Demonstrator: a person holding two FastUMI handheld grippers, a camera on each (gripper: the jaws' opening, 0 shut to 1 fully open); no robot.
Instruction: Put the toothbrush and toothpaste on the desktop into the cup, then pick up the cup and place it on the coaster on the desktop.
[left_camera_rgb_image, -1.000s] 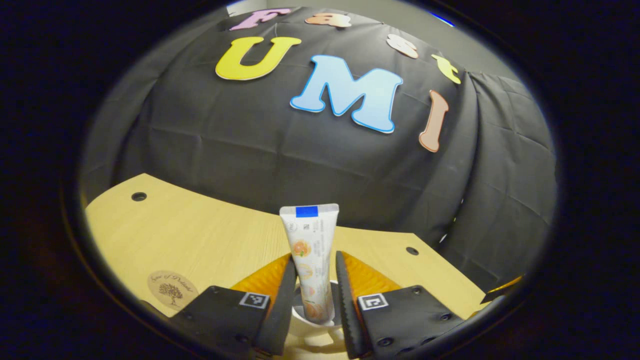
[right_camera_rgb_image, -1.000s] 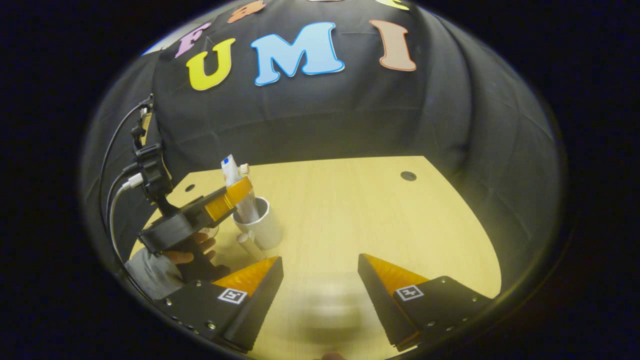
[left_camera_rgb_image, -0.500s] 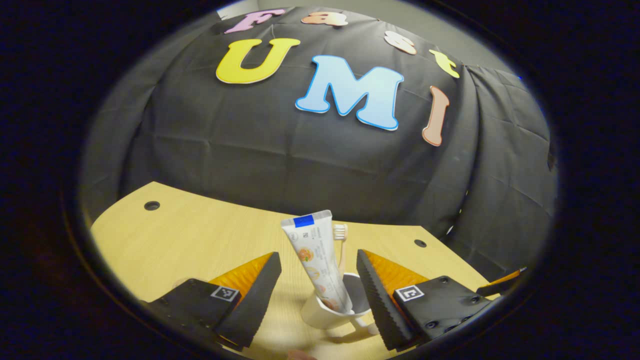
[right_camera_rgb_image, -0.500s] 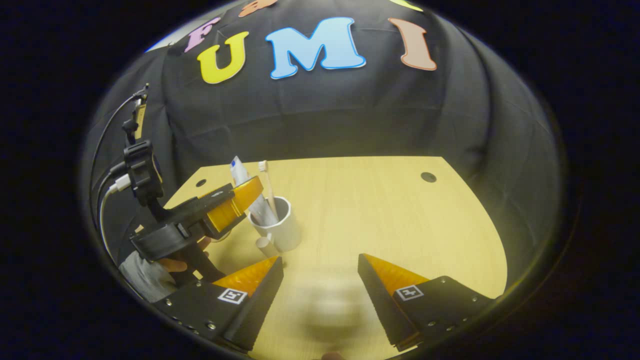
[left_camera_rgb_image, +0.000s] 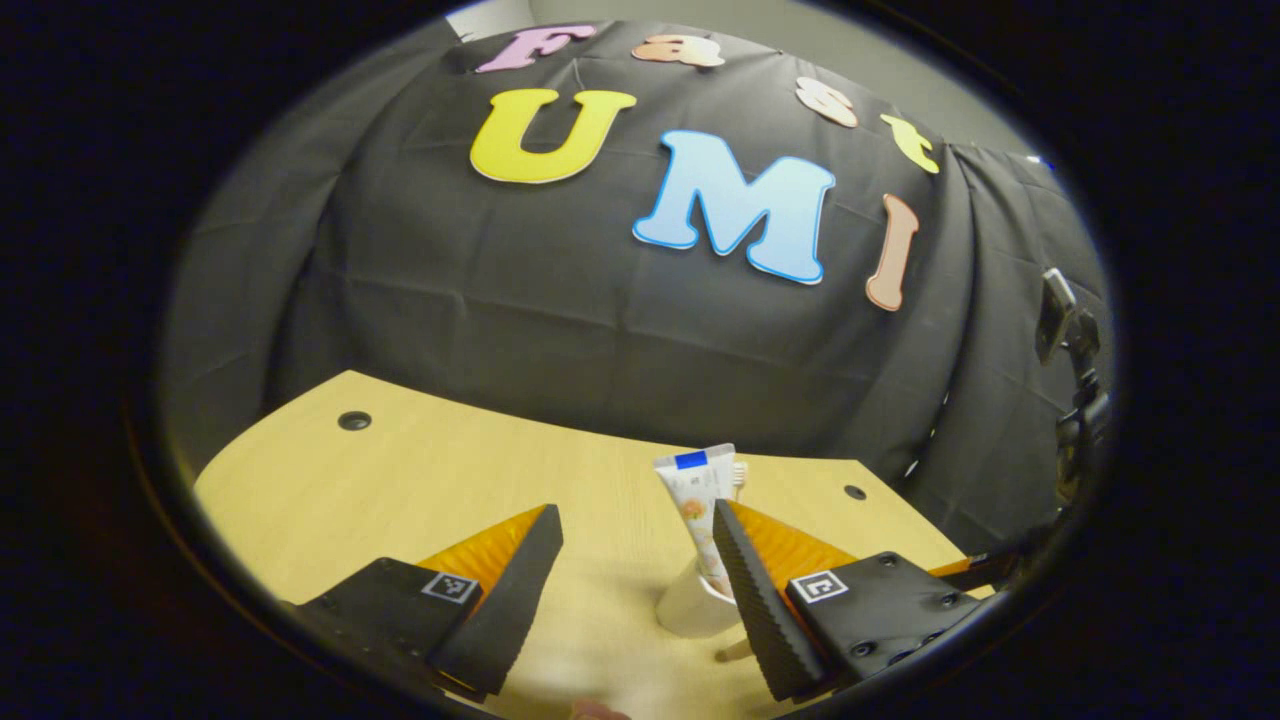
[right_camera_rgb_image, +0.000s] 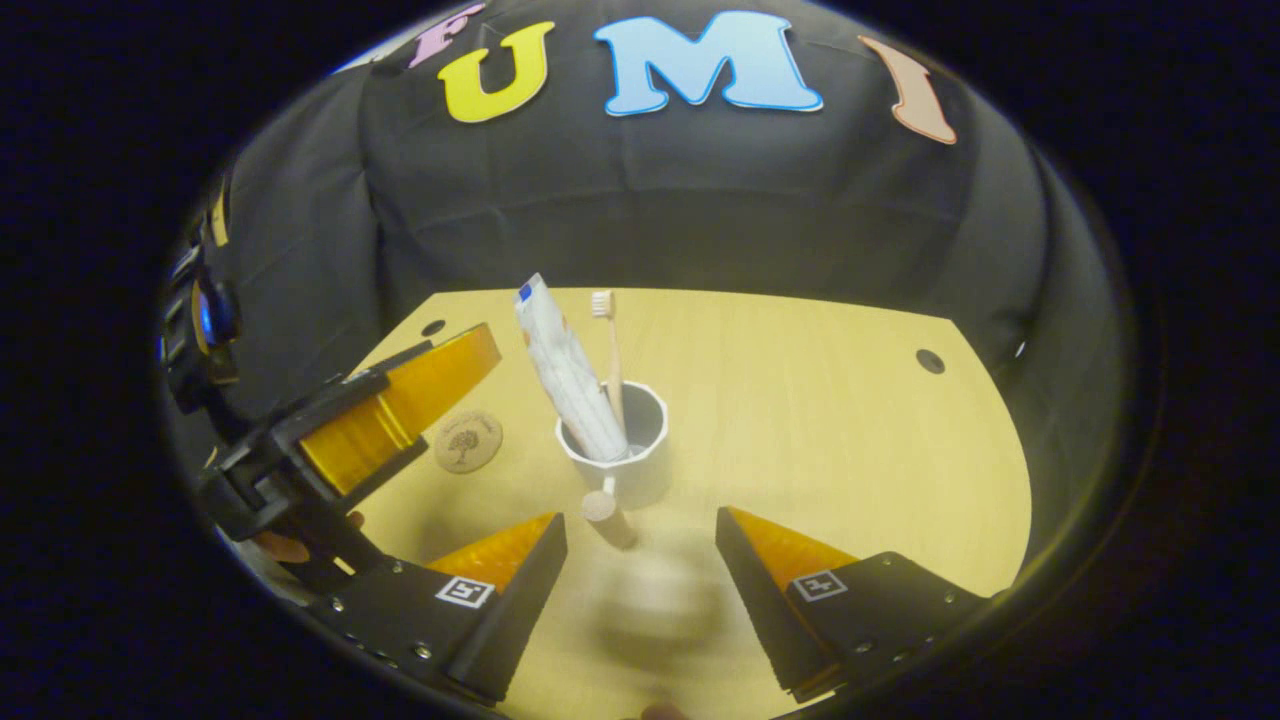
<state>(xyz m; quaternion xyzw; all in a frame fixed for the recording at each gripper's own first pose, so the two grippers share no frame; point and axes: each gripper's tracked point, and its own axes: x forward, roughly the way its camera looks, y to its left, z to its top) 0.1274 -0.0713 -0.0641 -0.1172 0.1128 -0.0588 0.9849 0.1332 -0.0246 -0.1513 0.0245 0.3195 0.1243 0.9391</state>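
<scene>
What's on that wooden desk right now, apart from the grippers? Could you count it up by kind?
White cup with a wooden-tipped handle: 1
White toothpaste tube with a blue end, leaning in the cup: 1
Pale toothbrush standing in the cup: 1
Round brown cork coaster with a tree print: 1
Total: 4

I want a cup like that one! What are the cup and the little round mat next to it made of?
The cup looks like ceramic or hard plastic: plain white, smooth, thick-rimmed, dull sheen; the pictures cannot settle which. The coaster looks like cork or thin wood: flat, tan, matte, with a dark tree printed on it.
</scene>
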